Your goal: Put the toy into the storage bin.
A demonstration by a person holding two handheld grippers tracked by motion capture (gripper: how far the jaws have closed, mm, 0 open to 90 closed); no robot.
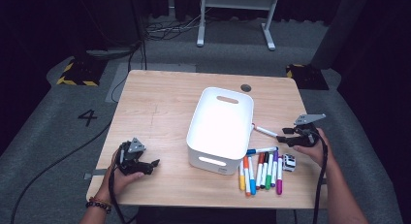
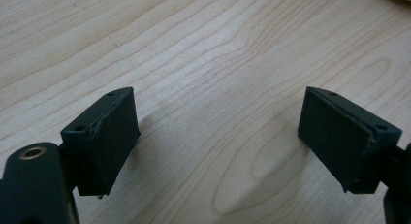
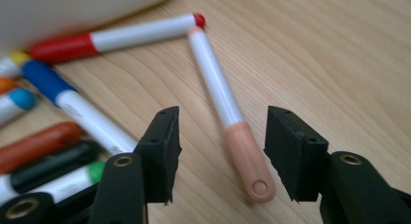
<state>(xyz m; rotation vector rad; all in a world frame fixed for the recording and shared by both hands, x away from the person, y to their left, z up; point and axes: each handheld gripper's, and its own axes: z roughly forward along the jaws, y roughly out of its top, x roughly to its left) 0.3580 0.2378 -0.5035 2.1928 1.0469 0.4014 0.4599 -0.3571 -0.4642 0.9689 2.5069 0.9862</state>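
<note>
My right gripper [image 3: 220, 153] stands open around the peach pen [image 3: 228, 115] (at four o'clock from the bin [image 1: 220, 124]), pads not touching. Closing off-centre could roll it against the red pen [image 3: 116, 37]. My left gripper [image 2: 218, 136] rests open, empty.

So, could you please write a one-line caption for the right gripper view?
Open right gripper straddling the peach-capped marker on the wooden table, pads not touching it.

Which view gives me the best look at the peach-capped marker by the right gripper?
The right gripper view: the peach-capped marker lies sharp and whole between the right gripper's open jaws, untouched. In the high view it is a thin pale line beside the bin.
</note>
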